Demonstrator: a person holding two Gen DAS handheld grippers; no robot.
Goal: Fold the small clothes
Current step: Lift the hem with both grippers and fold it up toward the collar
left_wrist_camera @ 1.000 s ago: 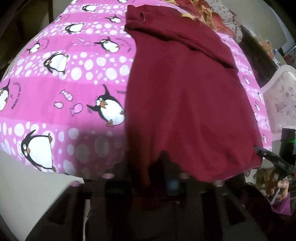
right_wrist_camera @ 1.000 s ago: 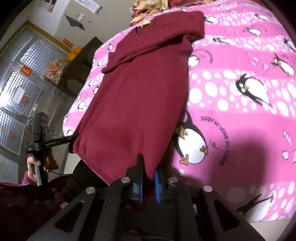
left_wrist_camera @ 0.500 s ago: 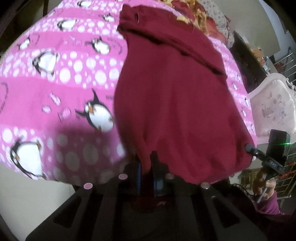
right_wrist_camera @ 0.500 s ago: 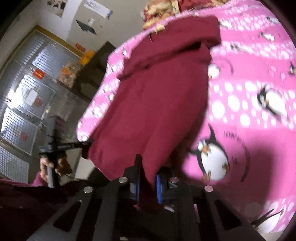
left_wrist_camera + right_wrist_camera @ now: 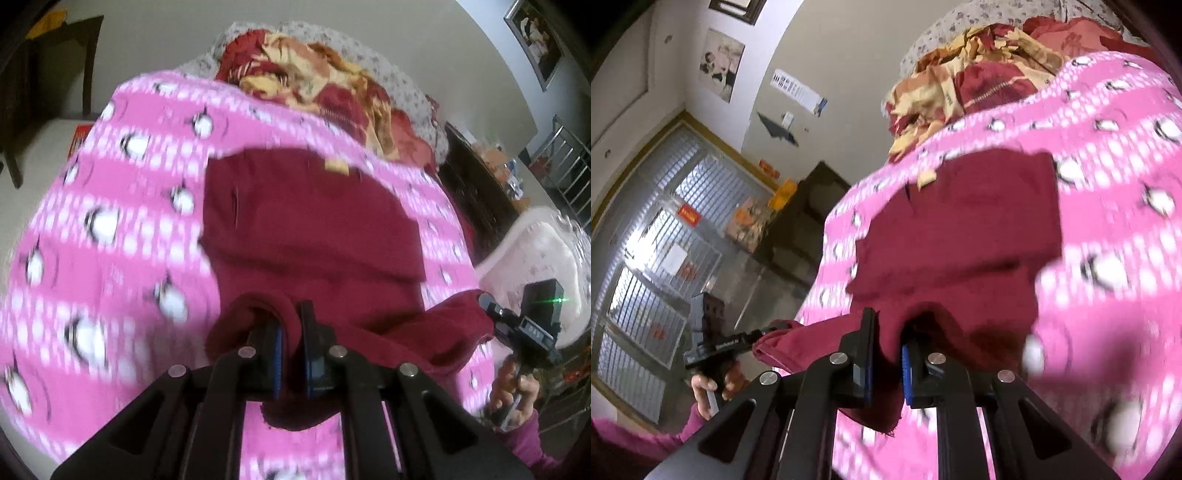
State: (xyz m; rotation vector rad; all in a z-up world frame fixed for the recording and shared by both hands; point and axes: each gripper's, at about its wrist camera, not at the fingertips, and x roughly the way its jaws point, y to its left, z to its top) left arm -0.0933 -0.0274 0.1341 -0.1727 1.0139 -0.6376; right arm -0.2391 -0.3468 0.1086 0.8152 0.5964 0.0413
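Lifted and carried forward since a second ago: the hem of the maroon shirt, then hanging at the near edge of the bed, now raised and doubled toward the collar end, so much less of the garment lies flat. Left gripper clamped nearly closed on one hem corner, cloth bunched between the blue-lined pads and drooping below them. Right gripper likewise pinched tight on the other hem corner, a fold of fabric squeezed between its fingers and a loose flap hanging under them. From the left wrist view, right gripper also seen at the far right, its tip buried in the shirt's edge (a green light glowing on its body). From the right wrist view, left gripper seen at lower left, holding the stretched hem. Upper part of the shirt resting on the pink penguin blanket, a small tan label showing near the collar. Behind the blanket, a crumpled red and yellow quilt heaped against a floral pillow. Blanket pattern heavily blurred in both views. Dark cabinet and barred window beyond the bed in the right wrist view.
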